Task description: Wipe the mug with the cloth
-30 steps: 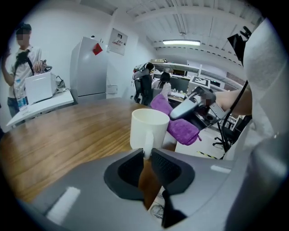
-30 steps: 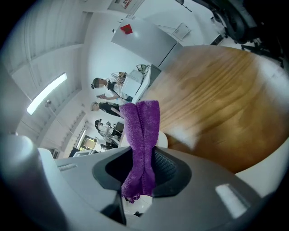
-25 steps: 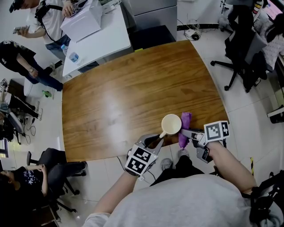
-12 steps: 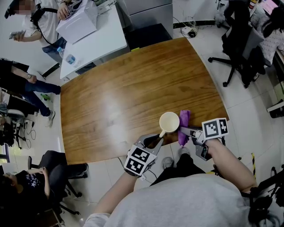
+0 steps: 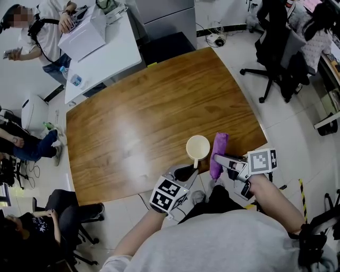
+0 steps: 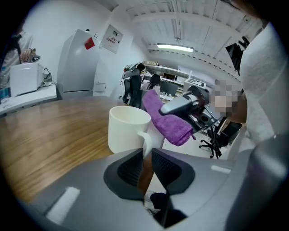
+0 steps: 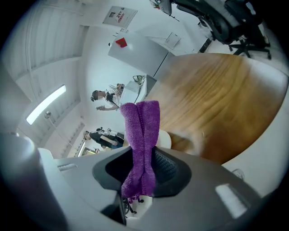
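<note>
A cream mug (image 5: 197,146) (image 6: 128,129) is held upright over the near edge of the wooden table (image 5: 138,117). My left gripper (image 5: 187,171) (image 6: 147,158) is shut on its handle (image 6: 145,142). A purple cloth (image 5: 217,154) (image 7: 142,144) hangs folded between the jaws of my right gripper (image 5: 219,158) (image 7: 142,166), which is shut on it. The cloth lies just right of the mug, close to its side; in the left gripper view the cloth (image 6: 165,118) drapes behind the mug. In the right gripper view only a pale bit of the mug (image 7: 164,139) shows behind the cloth.
A white desk (image 5: 93,42) with a laptop stands beyond the table's far left corner, with people around it. Office chairs (image 5: 281,48) stand at the right on the tiled floor. A grey cabinet (image 5: 164,16) stands beyond the table's far edge.
The mug and both grippers have shifted slightly left and toward me in the head view, and the view itself has drifted. The cloth stays beside the mug. Both grips are unchanged.
</note>
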